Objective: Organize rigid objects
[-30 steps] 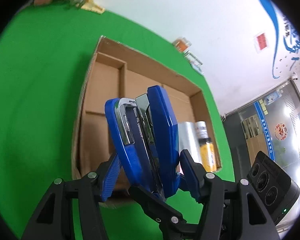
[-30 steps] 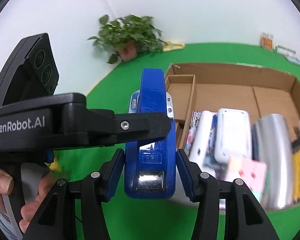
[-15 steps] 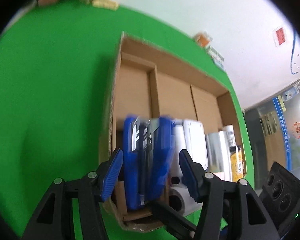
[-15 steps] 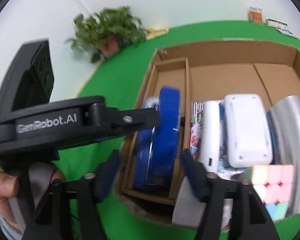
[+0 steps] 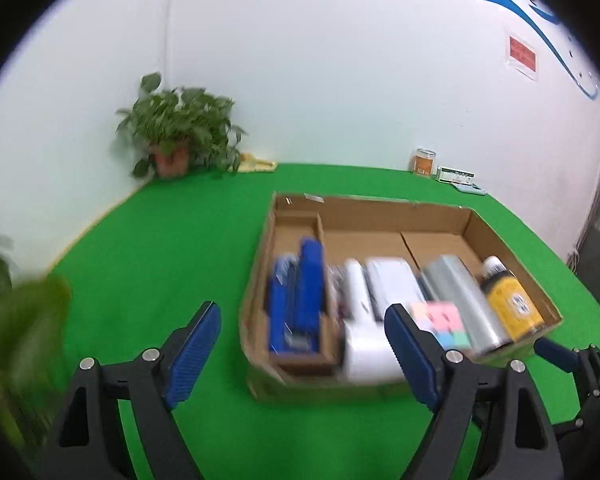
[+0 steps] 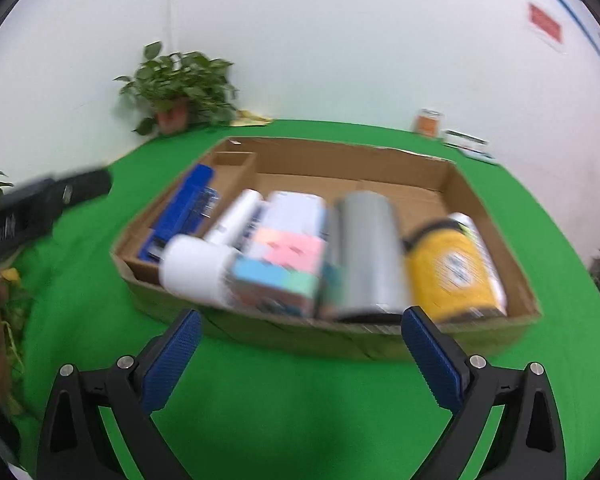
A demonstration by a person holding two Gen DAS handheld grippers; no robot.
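Now your left gripper (image 5: 302, 342) and right gripper (image 6: 300, 352) both tilt down toward the cardboard box (image 5: 512, 240), jaws just opened wide with nothing between them.

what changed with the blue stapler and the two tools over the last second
The blue stapler, gripped by both tools a second ago, now lies in the left compartment of the cardboard box. The left tool and right tool have just been opening, let it go and pulled back; nothing is between their jaws. The white devices, silver cylinder and yellow bottle stayed put.
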